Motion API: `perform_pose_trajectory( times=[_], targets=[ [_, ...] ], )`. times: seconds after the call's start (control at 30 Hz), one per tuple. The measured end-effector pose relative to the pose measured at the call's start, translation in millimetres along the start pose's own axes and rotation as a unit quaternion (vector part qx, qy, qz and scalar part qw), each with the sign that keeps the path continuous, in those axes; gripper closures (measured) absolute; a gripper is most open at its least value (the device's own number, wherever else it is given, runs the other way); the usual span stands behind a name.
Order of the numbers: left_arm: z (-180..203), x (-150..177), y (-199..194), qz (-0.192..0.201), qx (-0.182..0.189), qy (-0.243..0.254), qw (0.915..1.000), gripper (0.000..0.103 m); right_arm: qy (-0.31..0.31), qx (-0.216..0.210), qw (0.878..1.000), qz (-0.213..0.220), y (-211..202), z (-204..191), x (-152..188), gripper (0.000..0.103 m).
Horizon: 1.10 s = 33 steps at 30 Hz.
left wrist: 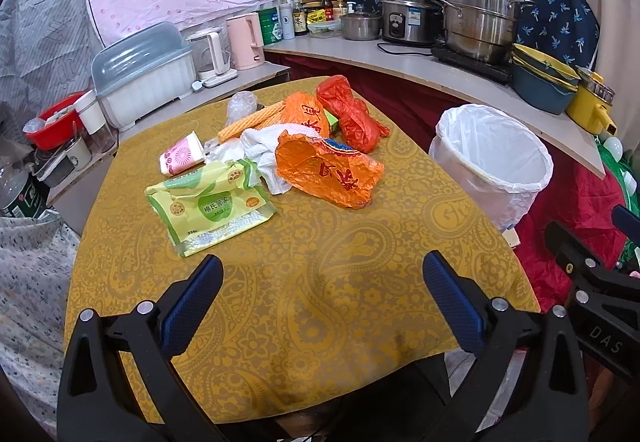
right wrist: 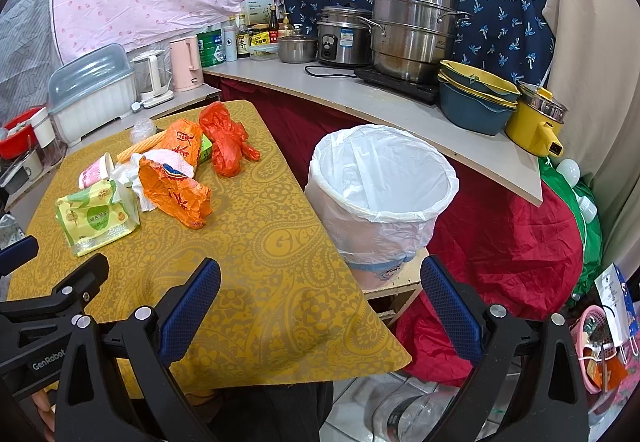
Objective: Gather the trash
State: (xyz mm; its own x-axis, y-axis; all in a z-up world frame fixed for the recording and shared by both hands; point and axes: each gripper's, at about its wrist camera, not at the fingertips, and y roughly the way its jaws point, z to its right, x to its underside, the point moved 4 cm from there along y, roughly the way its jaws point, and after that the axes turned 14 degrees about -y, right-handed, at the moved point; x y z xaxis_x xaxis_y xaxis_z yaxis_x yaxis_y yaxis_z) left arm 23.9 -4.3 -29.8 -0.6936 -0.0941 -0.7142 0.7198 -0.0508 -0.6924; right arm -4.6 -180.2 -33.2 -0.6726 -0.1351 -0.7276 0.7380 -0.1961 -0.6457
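Mustard paisley cloth covers the bench (left wrist: 320,262) in the left wrist view, with a crowded kitchen shelf curving behind it. The left claw (left wrist: 322,282) hovers low over the bare near part of the cloth, its blue-padded fingers spread wide and holding nothing. All the trash lies beyond it, toward the far side of the bench: a green snack packet (left wrist: 212,206) nearest the claw, a pink paper cup (left wrist: 180,156) on its side behind that, crumpled white tissue (left wrist: 262,154), an orange plastic bag (left wrist: 328,172), a second orange bag (left wrist: 306,114), a red plastic bag (left wrist: 352,114) and a ribbed orange tube (left wrist: 250,122). A small green box between the second orange bag and the red one is mostly hidden. The white-lined trash bin (left wrist: 492,162) stands just off the bench's right edge. Only part of the right claw's black frame shows at the right border.

From the right wrist view, the same bench (right wrist: 256,282) fills the left half, and red cloth drapes below the shelf. The right claw (right wrist: 320,294) hangs over the bench's near right corner, fingers wide apart and empty. The trash bin (right wrist: 380,178) sits just beyond it, beside the bench edge; its base is hidden behind the bench corner, and its inside looks white. The green snack packet (right wrist: 96,218), pink paper cup (right wrist: 96,170), orange plastic bag (right wrist: 176,194) and red plastic bag (right wrist: 226,142) lie to the left of the bin, well apart from this claw. The left claw's frame is cut off at the left border.
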Motion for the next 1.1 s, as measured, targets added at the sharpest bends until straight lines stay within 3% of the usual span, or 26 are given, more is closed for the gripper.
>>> perform_pose_trajectory(
  times=[0.77, 1.1],
  targets=[
    [2.4, -0.2, 1.6, -0.008, 0.012, -0.003, 0.9999, 0.007, 0.001, 0.002, 1.0, -0.001, 1.7, 2.0, 2.4, 0.007],
    [-19.3, -7.7, 21.2, -0.026, 0.01, -0.03, 0.9992, 0.007, 0.007, 0.005, 1.0, 0.001, 15.8, 0.0, -6.7, 0.007]
  ],
)
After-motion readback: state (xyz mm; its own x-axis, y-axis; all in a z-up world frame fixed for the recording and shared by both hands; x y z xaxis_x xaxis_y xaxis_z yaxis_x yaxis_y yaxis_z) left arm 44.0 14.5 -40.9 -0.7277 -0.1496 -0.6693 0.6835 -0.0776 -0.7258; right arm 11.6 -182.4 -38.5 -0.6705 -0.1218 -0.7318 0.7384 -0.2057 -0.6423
